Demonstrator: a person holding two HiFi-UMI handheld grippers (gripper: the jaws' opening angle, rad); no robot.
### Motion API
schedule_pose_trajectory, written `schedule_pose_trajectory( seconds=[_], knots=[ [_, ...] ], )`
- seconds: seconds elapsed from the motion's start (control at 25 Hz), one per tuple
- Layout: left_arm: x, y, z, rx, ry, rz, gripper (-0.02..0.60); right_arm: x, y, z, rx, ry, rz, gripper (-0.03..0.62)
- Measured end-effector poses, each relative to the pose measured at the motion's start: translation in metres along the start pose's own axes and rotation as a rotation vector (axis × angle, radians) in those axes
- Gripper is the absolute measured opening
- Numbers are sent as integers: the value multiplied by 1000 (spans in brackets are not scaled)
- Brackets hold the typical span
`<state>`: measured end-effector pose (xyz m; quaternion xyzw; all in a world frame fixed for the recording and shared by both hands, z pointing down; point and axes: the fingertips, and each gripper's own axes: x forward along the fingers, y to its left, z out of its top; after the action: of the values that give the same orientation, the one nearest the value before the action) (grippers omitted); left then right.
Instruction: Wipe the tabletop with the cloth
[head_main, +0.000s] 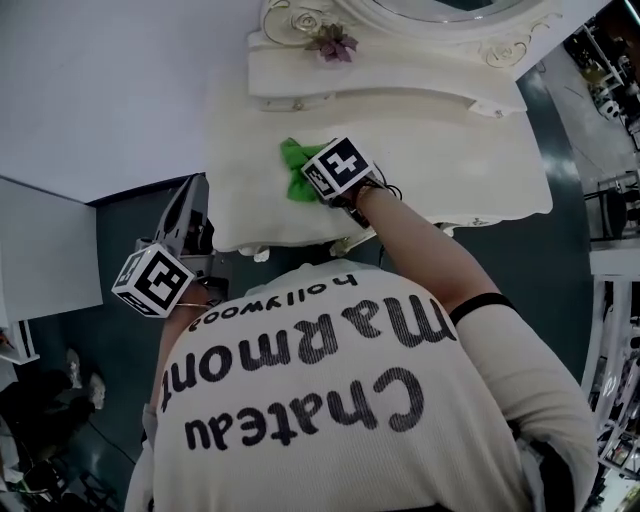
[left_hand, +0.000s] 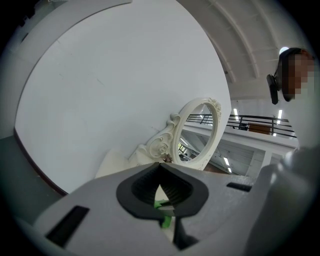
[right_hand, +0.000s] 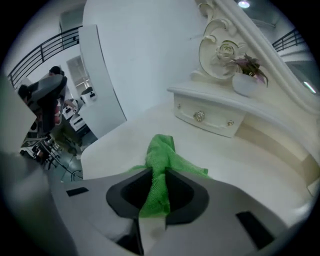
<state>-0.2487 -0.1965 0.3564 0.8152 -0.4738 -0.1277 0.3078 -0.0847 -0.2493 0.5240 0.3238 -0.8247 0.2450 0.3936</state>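
Cloth: green microfibre cloth (right_hand: 161, 155), likely soft, light, limp; best held at a bunched fold.
Right gripper (right_hand: 155, 196): clenched on it, over the cream tabletop (right_hand: 240, 170).
Left gripper (left_hand: 161, 192): closed, empty.

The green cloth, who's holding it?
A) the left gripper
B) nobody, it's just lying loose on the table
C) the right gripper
C: the cloth is pinched between the jaws of the right gripper, with its far end lying on the white tabletop.
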Motion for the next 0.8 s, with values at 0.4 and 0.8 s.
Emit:
schedule_pose_trajectory(
  seconds=[0.4,0.8],
  knots=[
    [-14,16,-6,-13,14,21,8,11,-3,-3,-26,142,-86,94],
    [-15,-3,-13,-18,-13,44,8,7,0,-6,-50,113,-61,92]
  ],
)
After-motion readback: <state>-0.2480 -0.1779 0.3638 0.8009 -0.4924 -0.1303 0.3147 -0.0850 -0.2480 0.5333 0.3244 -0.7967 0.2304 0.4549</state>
